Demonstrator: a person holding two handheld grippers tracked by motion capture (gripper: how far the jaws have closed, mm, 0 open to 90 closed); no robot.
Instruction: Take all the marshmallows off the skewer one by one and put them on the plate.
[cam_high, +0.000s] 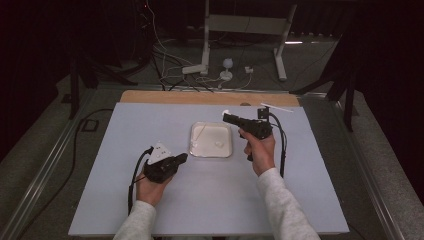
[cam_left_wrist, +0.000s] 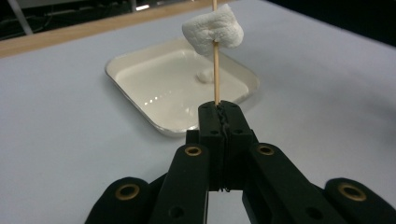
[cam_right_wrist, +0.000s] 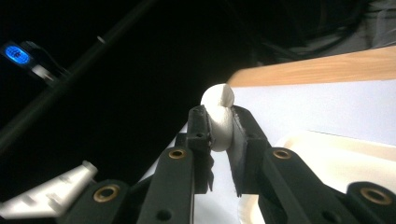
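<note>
1. Nearest, the left gripper (cam_high: 181, 159) sits low on the table (cam_high: 100, 190), left of the tray (cam_high: 192, 145); its jaws are clamped together on a thin wooden skewer (cam_left_wrist: 216, 74) that already carries one marshmallow (cam_left_wrist: 214, 31).
2. Farther off and to the right, the right gripper (cam_high: 227, 118) is lifted above the tray's far right corner, jaws pinched on a second marshmallow (cam_right_wrist: 219, 119), visibly squashing it.
3. Another small marshmallow (cam_left_wrist: 204, 75) lies in the tray.
4. Risk, as I judge it: the squeezed piece could tear or slip when pushed onto the skewer point, or the thin stick could pivot in its grip and miss.
5. Each gripper view shows its own pinch closely; the high view gives how far apart the hands are.
</note>
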